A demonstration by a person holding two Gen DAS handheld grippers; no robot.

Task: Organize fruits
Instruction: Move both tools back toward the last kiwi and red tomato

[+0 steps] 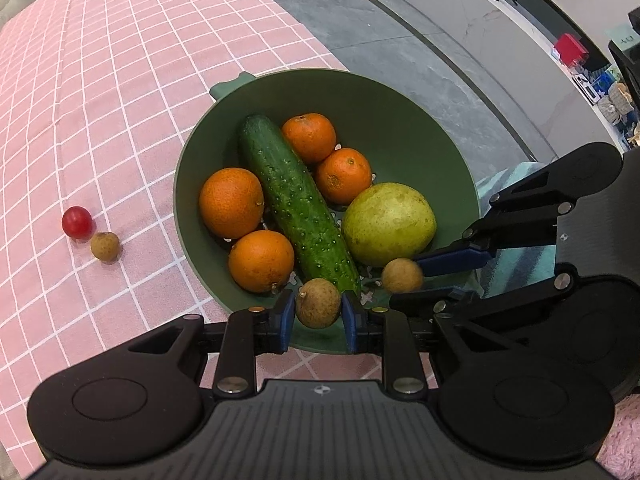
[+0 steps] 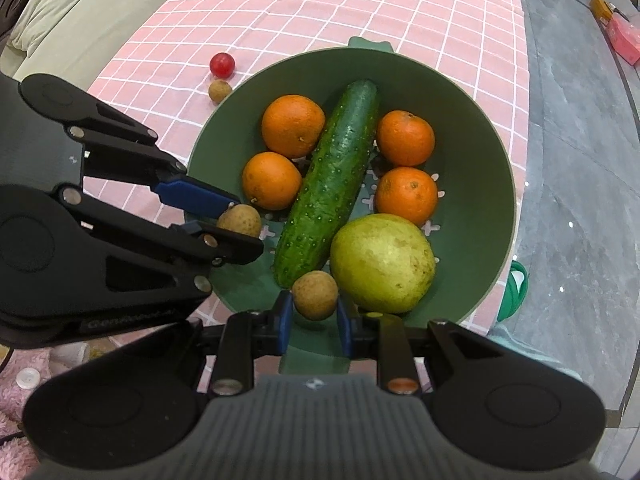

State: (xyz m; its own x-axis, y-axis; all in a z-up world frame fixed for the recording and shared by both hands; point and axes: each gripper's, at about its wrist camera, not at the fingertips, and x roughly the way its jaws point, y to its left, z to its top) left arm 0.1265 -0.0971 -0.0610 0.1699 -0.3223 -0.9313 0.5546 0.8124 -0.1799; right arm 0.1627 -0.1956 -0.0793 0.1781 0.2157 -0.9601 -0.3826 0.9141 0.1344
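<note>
Over the bowl (image 1: 400, 92), I hold both grippers pointing down, left (image 1: 319, 312) and right (image 2: 314, 312), fingers each pinching a longan (image 1: 318, 303) above the near rim.

Left gripper (image 1: 318, 310) jaws pinch a longan (image 1: 318, 303) over the green bowl's (image 1: 400, 112) near rim. Just ahead lies the cucumber (image 1: 298, 206); to the right, the right gripper (image 1: 416, 276) clamps another longan (image 1: 401, 275).
</note>
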